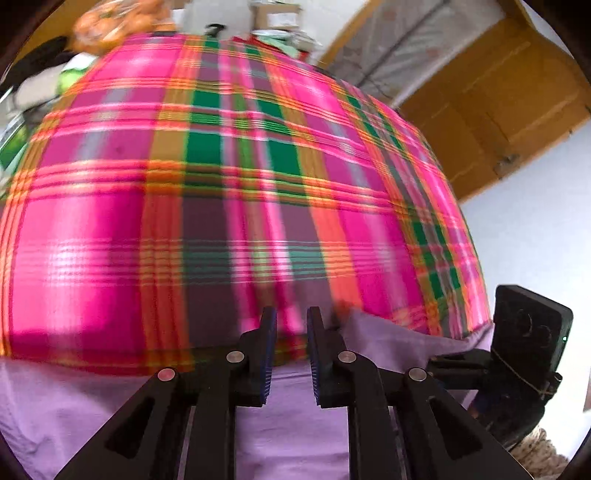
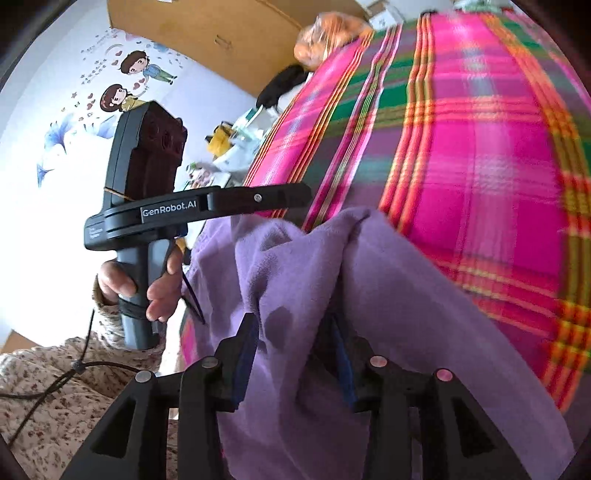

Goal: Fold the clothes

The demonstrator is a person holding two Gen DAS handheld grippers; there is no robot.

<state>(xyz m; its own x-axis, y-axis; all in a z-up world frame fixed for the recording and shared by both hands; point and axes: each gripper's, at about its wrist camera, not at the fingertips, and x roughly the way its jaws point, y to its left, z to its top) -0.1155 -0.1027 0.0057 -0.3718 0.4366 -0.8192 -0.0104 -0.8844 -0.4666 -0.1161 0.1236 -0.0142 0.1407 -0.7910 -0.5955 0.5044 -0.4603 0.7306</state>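
Note:
A purple fleece garment [image 2: 388,295] lies bunched on a bed covered by a pink, green and orange plaid cloth [image 2: 480,147]. My right gripper [image 2: 291,332] is shut on a thick fold of the garment, which fills the gap between its fingers and hides part of the blue pads. In the left wrist view the garment [image 1: 288,424] spreads flat under my left gripper [image 1: 291,325]. Its fingers stand a little apart with nothing between them, over the garment's far edge on the plaid [image 1: 221,184]. From the right wrist view, the left gripper [image 2: 306,195] hovers just above the purple fabric, held by a hand [image 2: 155,284].
The right gripper's black housing [image 1: 528,332] is at the garment's right edge. An orange bag [image 2: 332,33], a cardboard box [image 2: 229,40] and small clutter [image 2: 229,147] lie beyond the bed. A wooden door [image 1: 498,110] and a wall with cartoon stickers [image 2: 122,85] stand behind.

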